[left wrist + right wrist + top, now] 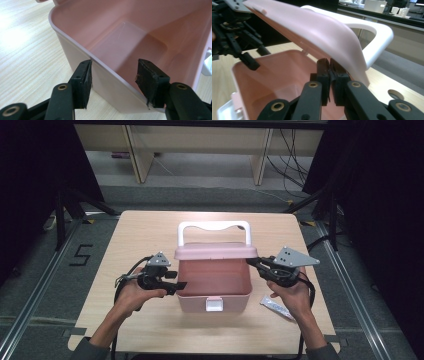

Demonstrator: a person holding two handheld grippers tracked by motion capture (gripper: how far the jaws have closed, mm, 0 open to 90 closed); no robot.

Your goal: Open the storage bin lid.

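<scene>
A pink storage box (192, 302) stands mid-table with its pink lid (215, 251) raised and a white handle (214, 226) behind it. The box interior (130, 42) holds nothing that I can see. My left gripper (181, 285) is open, its jaws straddling the box's left wall (75, 52) at the rim, one outside and one inside. My right gripper (251, 262) is shut on the lid's right edge (312, 27) and holds it up. The right gripper view looks into the box under the lid, with the handle (377, 37) beyond.
A white latch (214, 304) sits on the box's front wall. A small white tube or packet (277, 308) lies on the wooden table (145, 230) right of the box, under my right hand. Shelving and cables stand beyond the table's far edge.
</scene>
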